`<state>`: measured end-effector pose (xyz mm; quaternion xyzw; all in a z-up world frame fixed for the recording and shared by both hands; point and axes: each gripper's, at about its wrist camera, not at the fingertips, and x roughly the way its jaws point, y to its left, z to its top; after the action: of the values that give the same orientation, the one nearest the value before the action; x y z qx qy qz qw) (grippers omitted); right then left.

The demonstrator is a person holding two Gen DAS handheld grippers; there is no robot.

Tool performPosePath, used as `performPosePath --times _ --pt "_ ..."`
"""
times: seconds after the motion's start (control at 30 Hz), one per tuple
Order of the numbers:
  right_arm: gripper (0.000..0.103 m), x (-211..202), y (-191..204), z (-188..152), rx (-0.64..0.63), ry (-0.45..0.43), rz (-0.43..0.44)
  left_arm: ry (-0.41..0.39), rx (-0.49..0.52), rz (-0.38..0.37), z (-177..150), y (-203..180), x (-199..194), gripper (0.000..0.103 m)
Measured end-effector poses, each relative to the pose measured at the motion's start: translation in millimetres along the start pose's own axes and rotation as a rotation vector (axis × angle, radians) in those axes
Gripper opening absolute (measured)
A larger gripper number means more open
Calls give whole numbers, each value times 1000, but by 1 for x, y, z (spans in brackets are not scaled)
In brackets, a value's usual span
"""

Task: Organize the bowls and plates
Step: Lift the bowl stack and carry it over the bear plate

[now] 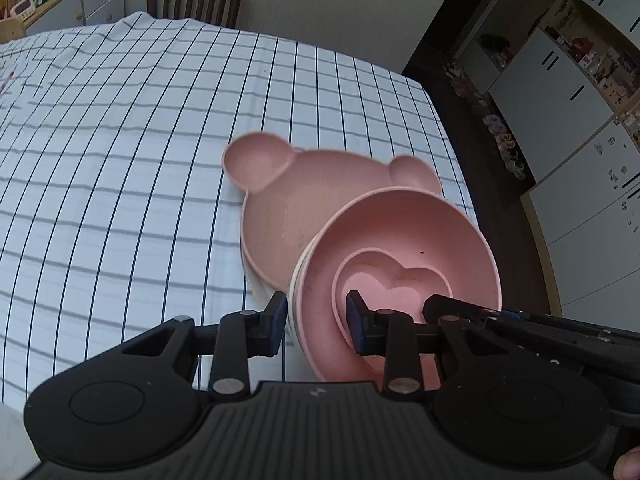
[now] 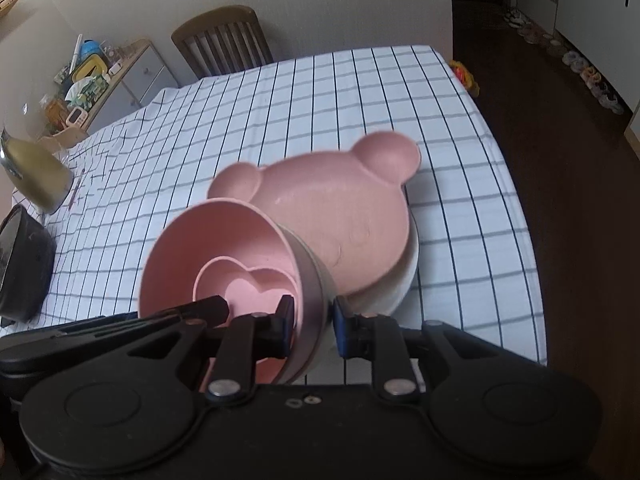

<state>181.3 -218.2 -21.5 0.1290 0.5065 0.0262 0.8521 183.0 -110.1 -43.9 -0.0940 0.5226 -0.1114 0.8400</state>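
The stack of bowls [image 1: 400, 248], a heart-shaped dish [image 1: 394, 292] nested inside, was held tilted over the bear-shaped plate [image 1: 304, 200] near the table's [image 1: 120, 160] right edge. Left gripper [image 1: 316, 320] and right gripper [image 2: 310, 328] were each clenched on opposite rim walls, both angled downward. The stack should be levelled and lowered evenly before either grip is loosened.
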Motion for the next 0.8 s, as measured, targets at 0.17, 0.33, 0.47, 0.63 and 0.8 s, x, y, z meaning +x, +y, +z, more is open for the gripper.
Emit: performPosePath --times 0.17,0.33,0.47,0.63,0.8 --pt "20 13 -3 30 15 -10 1 -12 24 15 31 -4 14 31" --pt "19 36 -4 46 4 1 -9 6 36 55 48 -6 39 31" --pt "19 51 -8 53 19 23 -18 33 22 69 56 -6 54 31" --pt "19 62 -16 57 31 45 -28 51 30 81 59 -11 67 31" --pt "19 69 -21 60 32 55 -41 40 43 82 62 -16 73 30"
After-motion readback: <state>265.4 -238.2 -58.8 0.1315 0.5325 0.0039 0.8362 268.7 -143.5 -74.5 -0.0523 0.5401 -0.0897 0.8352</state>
